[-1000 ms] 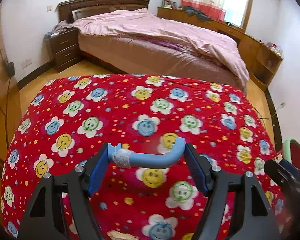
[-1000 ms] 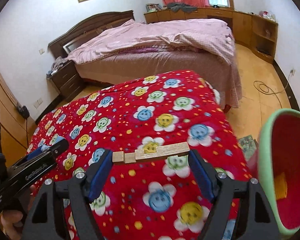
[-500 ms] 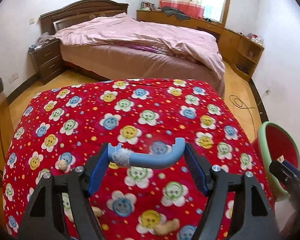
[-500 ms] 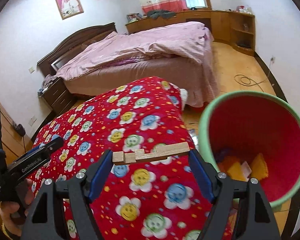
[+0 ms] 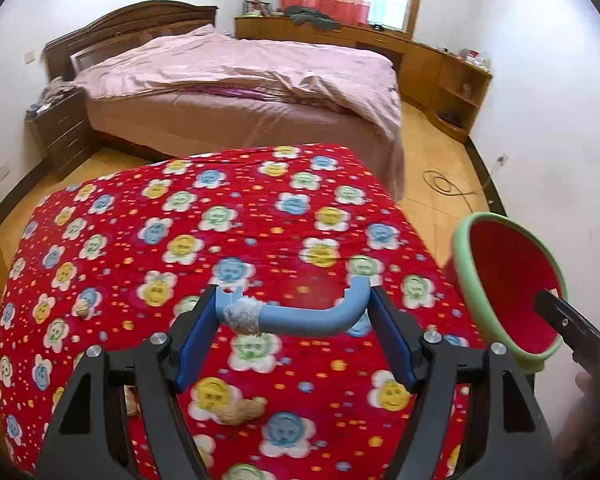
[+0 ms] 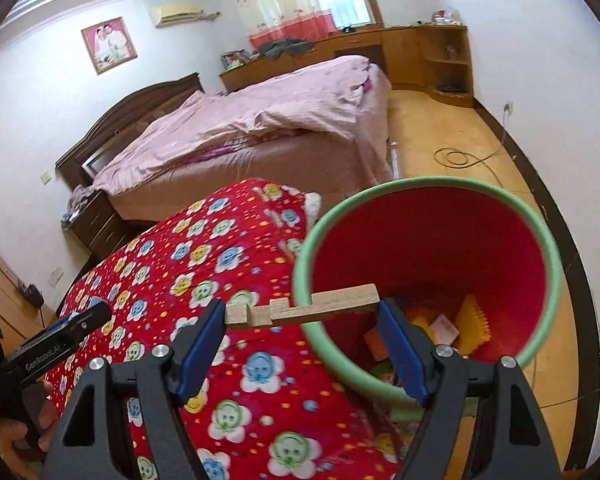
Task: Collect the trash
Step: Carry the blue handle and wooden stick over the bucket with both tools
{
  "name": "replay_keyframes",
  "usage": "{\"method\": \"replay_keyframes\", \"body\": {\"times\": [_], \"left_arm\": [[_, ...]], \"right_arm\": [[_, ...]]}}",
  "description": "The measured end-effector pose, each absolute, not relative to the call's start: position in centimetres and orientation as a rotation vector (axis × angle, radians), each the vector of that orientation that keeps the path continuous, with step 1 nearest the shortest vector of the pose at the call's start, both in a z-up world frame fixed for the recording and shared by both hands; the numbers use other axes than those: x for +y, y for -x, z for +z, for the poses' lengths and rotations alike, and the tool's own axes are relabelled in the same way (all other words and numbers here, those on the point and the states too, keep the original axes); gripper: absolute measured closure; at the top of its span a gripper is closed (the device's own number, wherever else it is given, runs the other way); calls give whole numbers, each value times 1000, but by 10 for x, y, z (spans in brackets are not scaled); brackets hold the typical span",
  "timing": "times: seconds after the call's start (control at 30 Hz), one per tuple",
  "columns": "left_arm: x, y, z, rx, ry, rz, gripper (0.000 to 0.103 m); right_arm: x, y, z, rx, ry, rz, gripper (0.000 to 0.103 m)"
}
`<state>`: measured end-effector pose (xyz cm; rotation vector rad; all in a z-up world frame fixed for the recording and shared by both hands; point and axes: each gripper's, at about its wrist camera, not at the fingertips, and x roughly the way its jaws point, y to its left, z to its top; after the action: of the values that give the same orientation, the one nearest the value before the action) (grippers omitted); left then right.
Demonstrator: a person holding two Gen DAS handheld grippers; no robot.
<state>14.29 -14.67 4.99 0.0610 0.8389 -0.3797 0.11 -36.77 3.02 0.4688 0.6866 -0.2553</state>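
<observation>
My left gripper (image 5: 294,314) is shut on a bent blue tube (image 5: 300,314) with tape wrapped near one end, held crosswise above the red flowered blanket (image 5: 180,240). My right gripper (image 6: 302,312) is shut on a notched wooden stick (image 6: 324,305), which hangs over the near rim of the red bin with a green rim (image 6: 432,248). Yellow and pink scraps lie in the bin's bottom. In the left wrist view the bin (image 5: 508,288) stands at the blanket's right edge, with the right gripper's black tip over it. Peanut shells (image 5: 240,410) lie on the blanket.
A bed with a pink cover (image 5: 240,80) stands beyond the blanket, a nightstand (image 5: 60,128) to its left. Wooden cabinets (image 5: 440,64) line the far wall. A cable (image 6: 456,156) is coiled on the wooden floor. A hand (image 6: 16,428) holds the left gripper.
Both grippers have swung right across the blanket with their loads. The bin has come into the left wrist view and now fills the right wrist view under the stick.
</observation>
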Motion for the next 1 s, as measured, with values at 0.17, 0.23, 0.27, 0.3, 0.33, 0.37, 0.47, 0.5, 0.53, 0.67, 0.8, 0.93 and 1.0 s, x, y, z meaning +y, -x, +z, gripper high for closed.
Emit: {"method": "replay_keyframes", "body": {"times": [0.17, 0.23, 0.27, 0.3, 0.33, 0.37, 0.47, 0.5, 0.53, 0.67, 0.8, 0.93, 1.0], "left_arm": [[-171, -130, 53, 842, -76, -441, 29], [-181, -127, 53, 843, -83, -462, 29], [-186, -125, 54, 843, -87, -473, 29], [-192, -123, 54, 843, -93, -485, 29], [-197, -121, 54, 842, -97, -496, 29], [-203, -119, 54, 841, -103, -508, 29], [-220, -113, 52, 840, -127, -538, 29], [-226, -111, 51, 840, -137, -549, 29], [-233, -109, 50, 841, -147, -562, 29], [-256, -103, 46, 844, -171, -614, 29], [-279, -97, 41, 844, -192, -666, 29], [-304, -93, 35, 853, -212, -713, 29], [-315, -92, 32, 853, -218, -737, 29]], "right_arm": [[-390, 18, 31, 671, -485, -296, 24], [-399, 25, 31, 669, -489, -313, 24], [-403, 28, 30, 667, -491, -320, 24], [-408, 32, 30, 665, -493, -327, 24], [-411, 34, 30, 663, -494, -332, 24], [-415, 37, 30, 661, -495, -338, 24], [-426, 46, 30, 653, -501, -355, 24], [-430, 49, 30, 650, -504, -361, 24], [-434, 52, 30, 647, -507, -368, 24], [-448, 63, 30, 633, -521, -392, 24], [-465, 75, 29, 619, -542, -423, 24], [-477, 85, 25, 617, -557, -450, 24], [-483, 89, 24, 614, -566, -459, 24]]}}
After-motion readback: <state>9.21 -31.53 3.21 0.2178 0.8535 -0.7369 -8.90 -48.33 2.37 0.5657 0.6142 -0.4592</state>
